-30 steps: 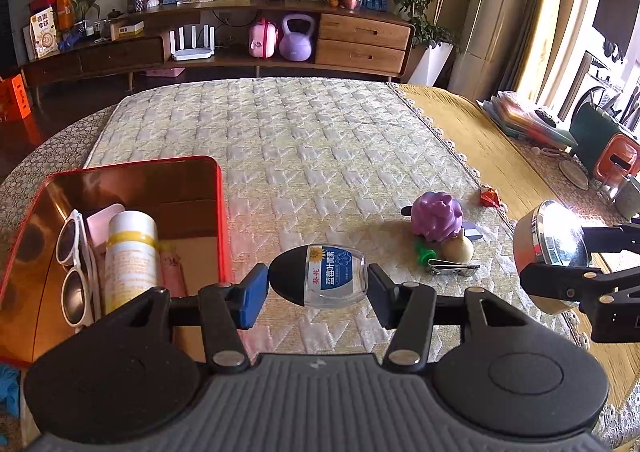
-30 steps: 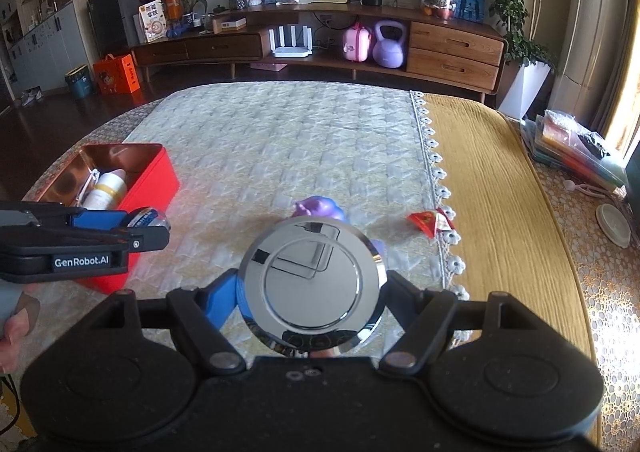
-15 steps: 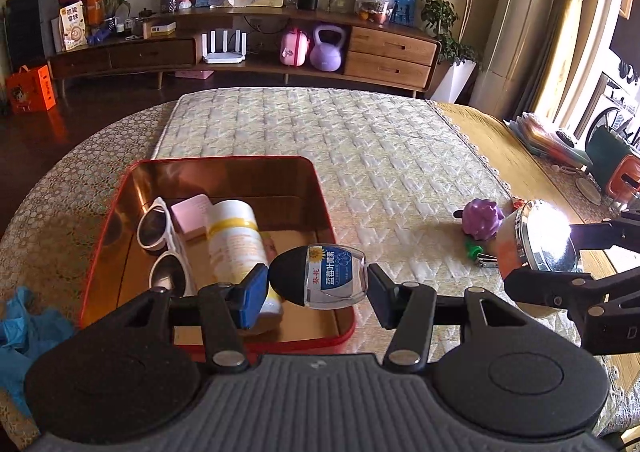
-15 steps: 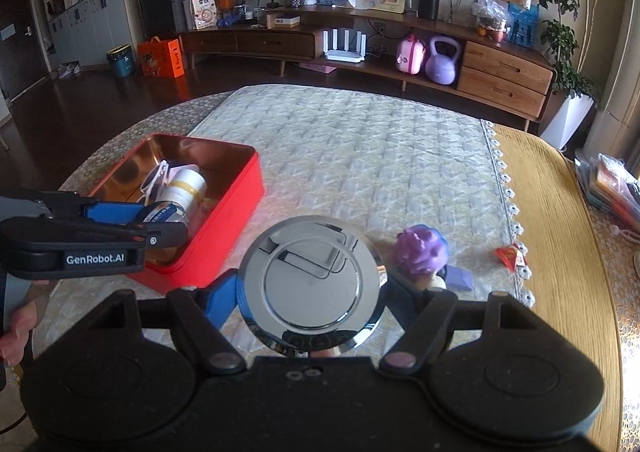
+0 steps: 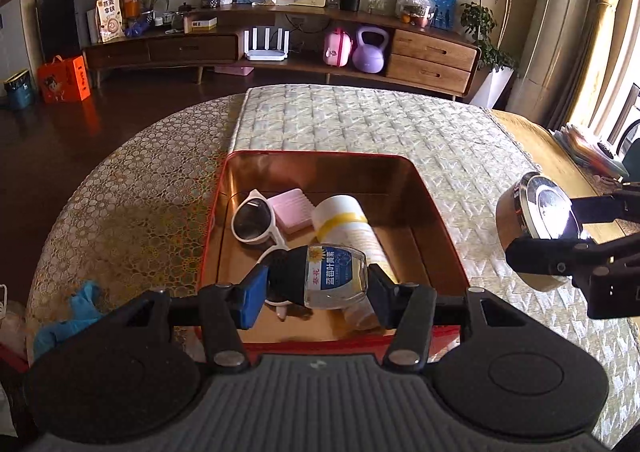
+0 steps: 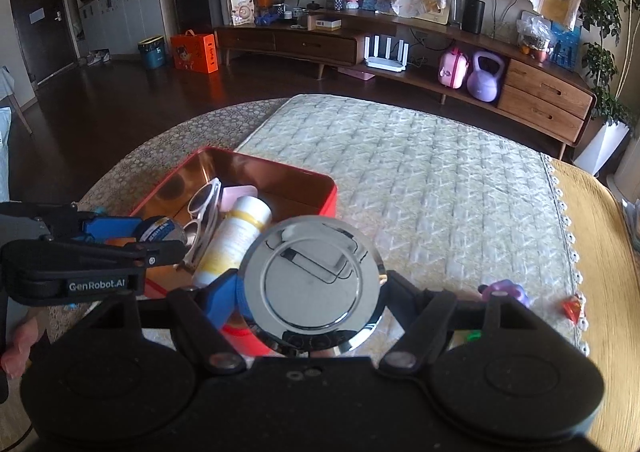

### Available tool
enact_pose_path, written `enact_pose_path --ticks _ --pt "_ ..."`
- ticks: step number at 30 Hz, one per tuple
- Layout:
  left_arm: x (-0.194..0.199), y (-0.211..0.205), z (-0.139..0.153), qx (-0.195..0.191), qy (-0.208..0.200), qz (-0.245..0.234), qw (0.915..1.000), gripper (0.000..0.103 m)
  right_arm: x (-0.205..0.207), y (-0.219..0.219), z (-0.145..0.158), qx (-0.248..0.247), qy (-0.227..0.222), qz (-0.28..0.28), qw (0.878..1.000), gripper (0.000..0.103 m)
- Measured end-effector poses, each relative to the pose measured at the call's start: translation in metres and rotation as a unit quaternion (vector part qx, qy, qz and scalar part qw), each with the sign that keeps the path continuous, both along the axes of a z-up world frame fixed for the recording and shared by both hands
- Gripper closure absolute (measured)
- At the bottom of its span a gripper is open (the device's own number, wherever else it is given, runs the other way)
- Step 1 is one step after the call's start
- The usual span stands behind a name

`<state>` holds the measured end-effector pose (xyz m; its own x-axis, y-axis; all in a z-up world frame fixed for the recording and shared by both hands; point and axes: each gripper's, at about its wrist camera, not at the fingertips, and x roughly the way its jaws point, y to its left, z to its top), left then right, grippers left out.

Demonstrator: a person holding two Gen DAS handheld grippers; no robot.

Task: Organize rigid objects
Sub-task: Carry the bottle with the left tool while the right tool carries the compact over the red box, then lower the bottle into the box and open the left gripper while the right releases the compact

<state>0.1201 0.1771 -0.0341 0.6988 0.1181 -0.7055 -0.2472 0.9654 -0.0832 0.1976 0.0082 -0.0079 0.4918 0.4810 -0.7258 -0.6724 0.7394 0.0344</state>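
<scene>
- Nearest you, your left gripper point(image 5: 316, 284) is clamped on a small clear bottle point(image 5: 334, 276) with a black cap and blue label, held sideways; it hangs over the near end of the red tin point(image 5: 436, 220), just inside the near rim.
- Your right gripper point(image 6: 312, 284) is clamped on a round chrome-lidded container point(image 6: 312, 280); in the right wrist view it sits over the tin's right near corner, beside the left gripper and apart from it.
- Inside the tin lie white sunglasses point(image 5: 256, 224), a pink ridged block point(image 5: 290, 210) and a white bottle with a yellow band point(image 5: 348, 224); these crowd the left and middle; the far end and right side of the floor are bare.
- To the right of the tin, the quilted mat point(image 6: 440, 192) is open; a purple toy point(image 6: 504, 290) and a small red wrapper point(image 6: 574, 308) lie near its scalloped right edge.
- Left of the tin, a blue cloth point(image 5: 68, 316) lies near the round table's edge.
- Beyond the mat, the table point(image 5: 132, 188) ends; dark floor and a low wooden sideboard point(image 6: 540, 96) follow.
</scene>
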Motion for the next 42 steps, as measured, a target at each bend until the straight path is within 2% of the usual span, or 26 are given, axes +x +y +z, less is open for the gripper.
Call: enact_pose_path --ticks 9,18,24,28,32,37,42 --pt "0.005 0.021 -0.013 0.003 0.015 0.006 0.9999 0.05 0.021 0.047 -0.018 -0.014 0.008 0.01 1.0 0.027" --pt "0.015 0.025 -0.02 -0.001 0.023 -0.008 0.9997 0.05 0.041 0.076 -0.038 -0.012 0.035 0.015 0.999 0.027" --pt "0.019 0.027 -0.029 -0.002 0.029 -0.014 0.9995 0.05 0.051 0.093 -0.042 -0.013 0.036 0.025 0.999 0.027" --pt "0.021 0.025 -0.032 0.005 0.028 -0.02 0.9994 0.05 0.056 0.098 -0.049 -0.01 0.042 0.019 0.999 0.027" --pt "0.025 0.023 -0.037 -0.003 0.033 -0.03 0.999 0.05 0.057 0.097 -0.051 -0.005 0.041 0.012 0.999 0.026" --pt "0.028 0.014 -0.04 0.014 0.043 -0.049 0.9978 0.05 0.054 0.094 -0.051 -0.002 0.043 0.015 0.999 0.026" --pt "0.029 0.009 -0.041 0.013 0.053 -0.054 0.997 0.051 0.045 0.089 -0.046 0.003 0.038 0.018 0.999 0.021"
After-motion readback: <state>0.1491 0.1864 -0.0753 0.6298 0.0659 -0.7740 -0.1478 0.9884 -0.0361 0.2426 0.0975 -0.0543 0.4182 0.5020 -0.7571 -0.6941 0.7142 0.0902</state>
